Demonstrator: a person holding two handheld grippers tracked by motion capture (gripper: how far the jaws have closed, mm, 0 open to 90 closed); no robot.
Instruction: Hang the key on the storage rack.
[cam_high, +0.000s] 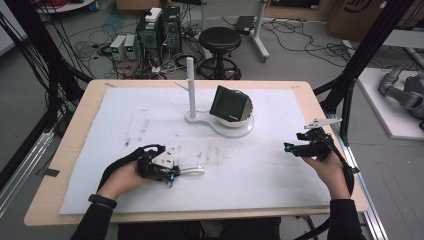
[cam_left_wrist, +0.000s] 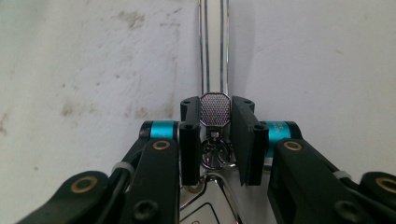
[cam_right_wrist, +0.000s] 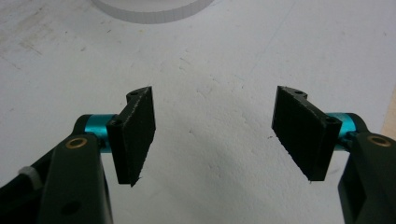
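Left tongs (cam_left_wrist: 215, 140) clamp metal tool (cam_left_wrist: 215, 56), hand low; right tongs (cam_right_wrist: 219, 135) spread.

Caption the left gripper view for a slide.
Left gripper shut on a shiny metal clip lying on the stained white mat.

1. Setting: robotics lab; I work at a wooden table (cam_high: 75, 130).
2. Floor: tangled cables (cam_high: 300, 45), computer towers (cam_high: 160, 30), black stool (cam_high: 220, 40).
3. Fittings: black frame struts (cam_high: 367, 50); grey robot arm (cam_high: 405, 90) lying at my right.
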